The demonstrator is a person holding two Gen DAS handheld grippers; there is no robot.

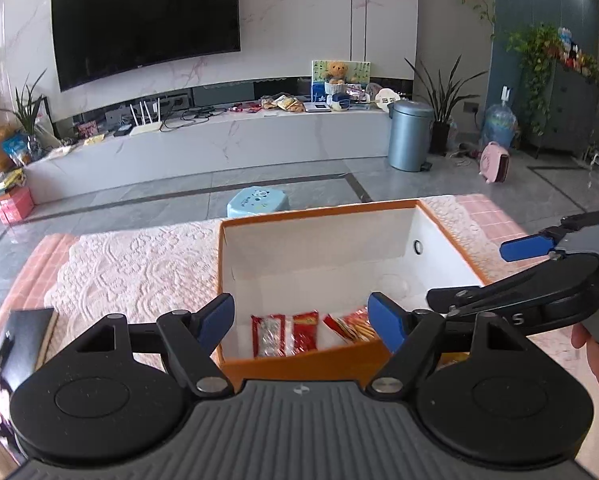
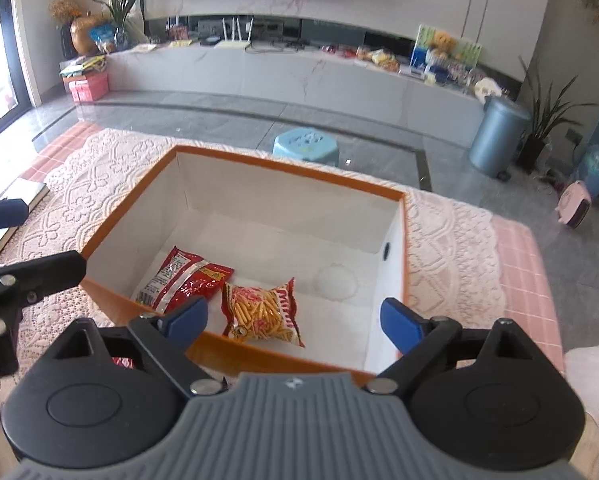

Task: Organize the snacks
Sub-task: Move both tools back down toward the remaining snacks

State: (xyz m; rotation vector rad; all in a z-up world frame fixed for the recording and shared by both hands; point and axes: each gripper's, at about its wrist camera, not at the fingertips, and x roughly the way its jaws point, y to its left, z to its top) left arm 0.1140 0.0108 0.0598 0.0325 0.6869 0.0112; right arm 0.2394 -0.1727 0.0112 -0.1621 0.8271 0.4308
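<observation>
An orange box (image 1: 299, 368) with a white inside stands on the lace-covered table; it also shows in the right wrist view (image 2: 123, 300). Two snack packs lie in its near part: a red pack (image 2: 183, 278) (image 1: 285, 334) and a red pack of yellow sticks (image 2: 261, 314) (image 1: 349, 326). My left gripper (image 1: 301, 316) is open and empty, above the box's near wall. My right gripper (image 2: 293, 320) is open and empty, above the box's near edge, over the sticks pack. The right gripper shows at the right of the left wrist view (image 1: 495, 272).
A pink and white lace cloth (image 2: 451, 248) covers the table. A dark book (image 1: 23, 340) lies at its left edge. A small red item (image 2: 121, 362) peeks out under my right gripper. Beyond are a blue stool (image 2: 305, 146), a bin (image 2: 497, 138) and the TV bench.
</observation>
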